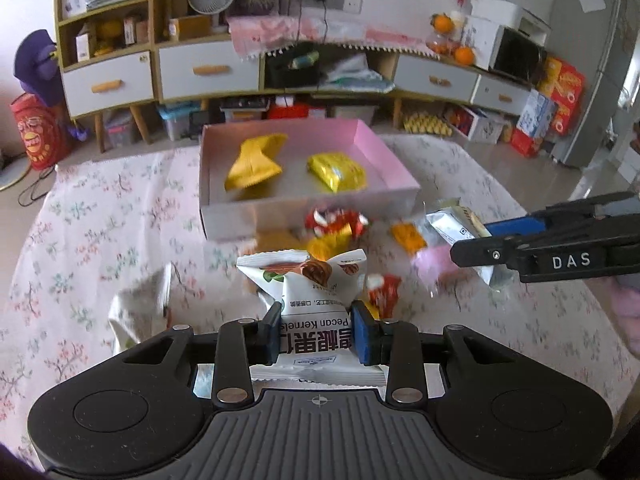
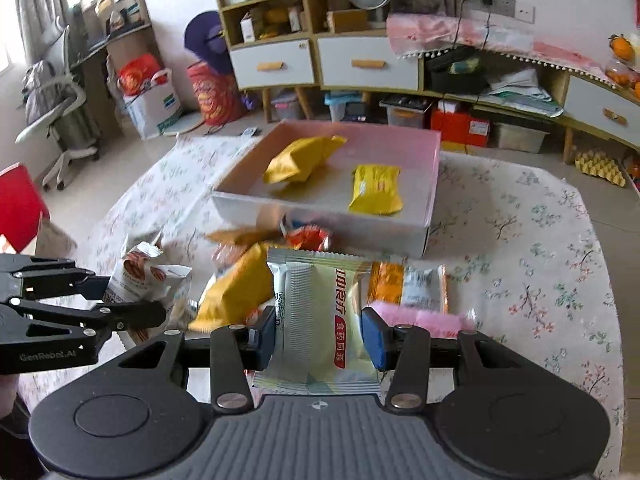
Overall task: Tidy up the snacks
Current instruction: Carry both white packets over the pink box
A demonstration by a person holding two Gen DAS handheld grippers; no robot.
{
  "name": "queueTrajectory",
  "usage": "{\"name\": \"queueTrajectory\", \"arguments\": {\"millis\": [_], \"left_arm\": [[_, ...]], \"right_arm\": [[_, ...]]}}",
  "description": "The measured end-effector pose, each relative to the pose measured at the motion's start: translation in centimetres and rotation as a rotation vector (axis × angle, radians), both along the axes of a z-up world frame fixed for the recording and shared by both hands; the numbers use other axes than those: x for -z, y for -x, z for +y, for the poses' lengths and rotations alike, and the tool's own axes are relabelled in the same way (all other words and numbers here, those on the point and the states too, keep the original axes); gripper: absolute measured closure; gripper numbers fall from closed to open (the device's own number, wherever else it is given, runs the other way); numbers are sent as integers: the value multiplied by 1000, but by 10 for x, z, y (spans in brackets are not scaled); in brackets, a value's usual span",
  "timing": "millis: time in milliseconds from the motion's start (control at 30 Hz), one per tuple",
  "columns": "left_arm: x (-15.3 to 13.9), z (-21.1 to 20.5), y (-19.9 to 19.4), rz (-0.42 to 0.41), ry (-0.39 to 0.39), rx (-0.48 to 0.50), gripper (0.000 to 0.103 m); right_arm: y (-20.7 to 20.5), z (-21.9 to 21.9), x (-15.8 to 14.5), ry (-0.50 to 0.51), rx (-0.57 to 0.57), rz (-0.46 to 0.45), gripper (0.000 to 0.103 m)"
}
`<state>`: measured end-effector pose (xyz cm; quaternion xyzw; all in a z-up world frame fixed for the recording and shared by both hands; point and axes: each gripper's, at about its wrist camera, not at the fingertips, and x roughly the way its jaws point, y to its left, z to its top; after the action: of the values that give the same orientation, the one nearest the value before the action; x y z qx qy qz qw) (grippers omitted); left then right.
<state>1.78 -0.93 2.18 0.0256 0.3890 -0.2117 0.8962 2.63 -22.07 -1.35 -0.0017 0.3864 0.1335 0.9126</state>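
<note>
Both grippers loaded, box dead ahead of each. Left gripper (image 1: 316, 334) has its jaws narrow, pinched on the pecan pack (image 1: 316, 300), white w/ nut print, long axis running away from the jaws toward the box (image 1: 308, 216). Right gripper (image 2: 319, 340) likewise clamped narrow on the pale-green pack (image 2: 316, 320), long axis also pointing fwd, its far end over the loose pile (image 2: 240, 284) on the floral cloth (image 2: 520, 260). Key relation: box sits just beyond the pile, open top up, near wall facing both grippers, so each pack has to clear that wall before dropping. In the box already: two yellow packs (image 1: 256, 162), left and mid, w/ bare floor to the right of them. Left gripper looks roughly centred on the box; the right one approaches w/ the box slightly left of its line. Neither seems clearly nearer. Risk, as I read it: a pack's trailing end catching the wall if carried low.
</note>
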Motion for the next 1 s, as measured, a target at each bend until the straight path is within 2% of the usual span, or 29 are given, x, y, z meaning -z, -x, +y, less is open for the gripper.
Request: {"name": "queueTrajectory", "arguments": {"millis": [267, 500, 767, 1000], "left_arm": [[-8, -6, -24, -49, 19, -33, 71], [-5, -17, -50, -55, 18, -61, 71], [3, -20, -86, -34, 6, -105, 71], [11, -18, -122, -9, 39, -124, 71]], "right_arm": [[-16, -3, -5, -16, 25, -29, 75], [-36, -15, -3, -55, 67, -22, 75], [-60, -31, 5, -144, 116, -3, 75], [-79, -38, 16, -242, 169, 4, 75]]}}
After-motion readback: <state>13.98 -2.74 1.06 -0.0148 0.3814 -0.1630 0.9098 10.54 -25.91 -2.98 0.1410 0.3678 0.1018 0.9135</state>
